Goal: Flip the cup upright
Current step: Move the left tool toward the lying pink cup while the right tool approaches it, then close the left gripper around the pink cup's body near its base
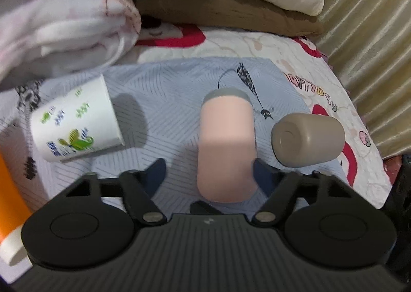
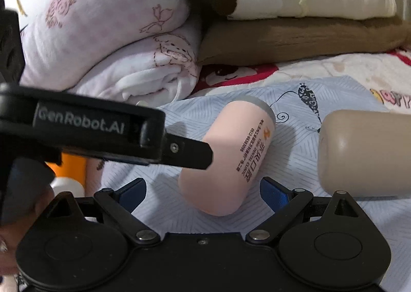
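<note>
Both wrist views sit close over the bed [image 1: 231, 45], facing the far bedding [image 2: 108, 35]; the left looks steeply down, the right lower, sharing the pink cup [image 1: 226, 148]

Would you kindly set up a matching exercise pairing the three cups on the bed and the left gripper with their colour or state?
Things:
1. pink cup
2. taupe cup
3. white cup
4. left gripper

States:
A. green and blue print
B. open, fingers either side of a cup
C. grey rim, lying on its side
D. plain, its base towards the left camera

Pairs: 1-C, 2-D, 3-A, 4-B
</note>
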Demonstrator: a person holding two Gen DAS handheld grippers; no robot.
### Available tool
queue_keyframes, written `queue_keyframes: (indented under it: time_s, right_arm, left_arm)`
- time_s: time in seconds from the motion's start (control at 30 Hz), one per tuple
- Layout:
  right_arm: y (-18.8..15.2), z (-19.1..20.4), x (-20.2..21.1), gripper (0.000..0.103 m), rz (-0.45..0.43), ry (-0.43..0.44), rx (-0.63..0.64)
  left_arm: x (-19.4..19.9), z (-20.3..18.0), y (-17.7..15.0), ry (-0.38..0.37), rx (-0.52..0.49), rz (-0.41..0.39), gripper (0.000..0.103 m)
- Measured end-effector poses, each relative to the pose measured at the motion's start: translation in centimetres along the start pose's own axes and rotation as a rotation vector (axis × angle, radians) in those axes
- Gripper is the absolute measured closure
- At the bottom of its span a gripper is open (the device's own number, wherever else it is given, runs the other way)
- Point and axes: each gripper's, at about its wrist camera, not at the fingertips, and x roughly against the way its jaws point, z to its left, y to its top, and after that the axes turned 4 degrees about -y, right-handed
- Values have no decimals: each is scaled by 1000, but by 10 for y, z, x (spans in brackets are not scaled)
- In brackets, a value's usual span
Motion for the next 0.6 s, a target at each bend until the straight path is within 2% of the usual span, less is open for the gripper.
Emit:
queue_keyframes:
  time_s: [0.03, 0.07, 0.1, 0.2, 0.37, 0.6]
  right_arm:
    - [0, -1, -1, 7, 2, 3, -9]
    - [-1, -1, -2, 15, 7, 7, -18]
    - [-1, -2, -3, 22, 25, 3, -19]
    - [-2, 0, -5, 34, 52, -38, -4]
    - [-2, 3, 2, 35, 82, 5, -19]
    - [-11, 21, 25, 35, 169, 5, 0]
  left_arm:
    - [-2, 3, 0, -35, 23, 7, 46]
    - [-3, 6, -1, -72, 44, 14, 56]
    - [-4, 9, -1, -100, 68, 24, 56]
    - [-3, 6, -3, -91, 63, 25, 56]
    - [11, -6, -11, -39, 26, 31, 57]
    - [38, -9, -39, -42, 42, 55, 57]
